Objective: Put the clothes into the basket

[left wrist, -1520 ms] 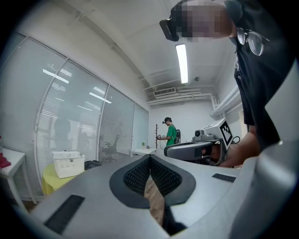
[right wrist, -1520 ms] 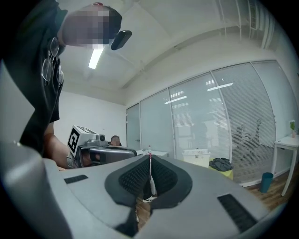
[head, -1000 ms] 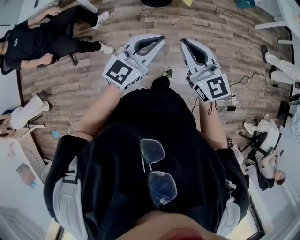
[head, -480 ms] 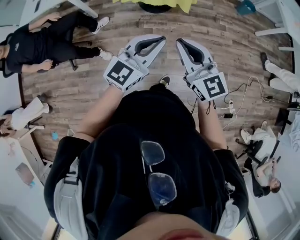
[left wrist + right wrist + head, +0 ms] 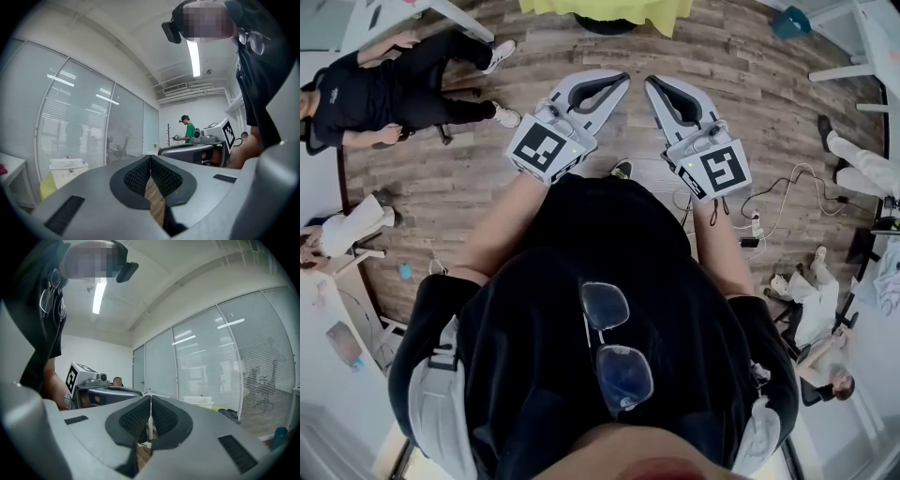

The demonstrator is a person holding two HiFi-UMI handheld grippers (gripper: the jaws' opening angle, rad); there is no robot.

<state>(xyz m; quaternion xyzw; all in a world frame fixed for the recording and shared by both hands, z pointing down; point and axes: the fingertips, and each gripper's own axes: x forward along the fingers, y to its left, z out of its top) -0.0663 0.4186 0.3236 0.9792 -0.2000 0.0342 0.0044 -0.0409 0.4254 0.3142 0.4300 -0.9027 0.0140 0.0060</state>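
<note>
In the head view I hold both grippers out over the wooden floor, at chest height. My left gripper (image 5: 623,79) and right gripper (image 5: 651,83) are both shut, and nothing is between the jaws of either. In the left gripper view the left gripper (image 5: 150,157) has its pads meeting at the tip, and a white basket (image 5: 68,164) stands far off at the left. The right gripper view shows the right gripper (image 5: 150,400) shut, with the white basket (image 5: 198,401) and a dark heap of clothes (image 5: 229,414) beyond it on a yellow surface.
A yellow-covered table (image 5: 605,9) lies ahead at the top edge. A person in black (image 5: 384,80) sits at the upper left, and other people sit at the right. Cables (image 5: 769,202) trail on the floor at the right. A person in green (image 5: 188,131) stands far off.
The yellow table has come into view at the top of the head view. Both grippers sit slightly higher in the frame and closer together. Their jaws have stayed shut.
</note>
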